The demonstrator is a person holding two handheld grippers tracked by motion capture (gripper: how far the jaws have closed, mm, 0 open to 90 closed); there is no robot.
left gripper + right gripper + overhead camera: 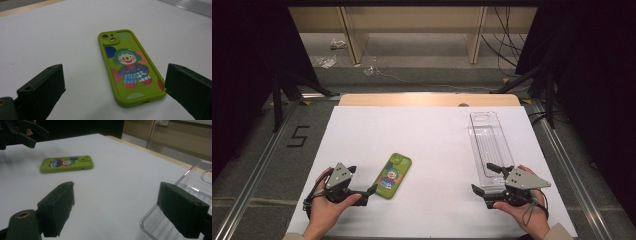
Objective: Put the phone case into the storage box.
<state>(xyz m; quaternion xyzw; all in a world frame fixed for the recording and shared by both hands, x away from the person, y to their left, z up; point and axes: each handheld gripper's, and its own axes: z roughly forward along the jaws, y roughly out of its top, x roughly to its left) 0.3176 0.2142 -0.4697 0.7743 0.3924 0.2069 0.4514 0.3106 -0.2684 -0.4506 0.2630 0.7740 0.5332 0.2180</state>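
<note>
Green rubbery phone case with a clown print [393, 175] lies flat, camera end away from the person, on the white table sheet [427, 140], just ahead of the left gripper [113, 87], jaws spread wide and empty, lined up to straddle it. Right gripper [486, 180], also wide and empty, sits at the near end of the clear plastic oblong tray [489, 142], likely to steady it as the drop spot.
</note>
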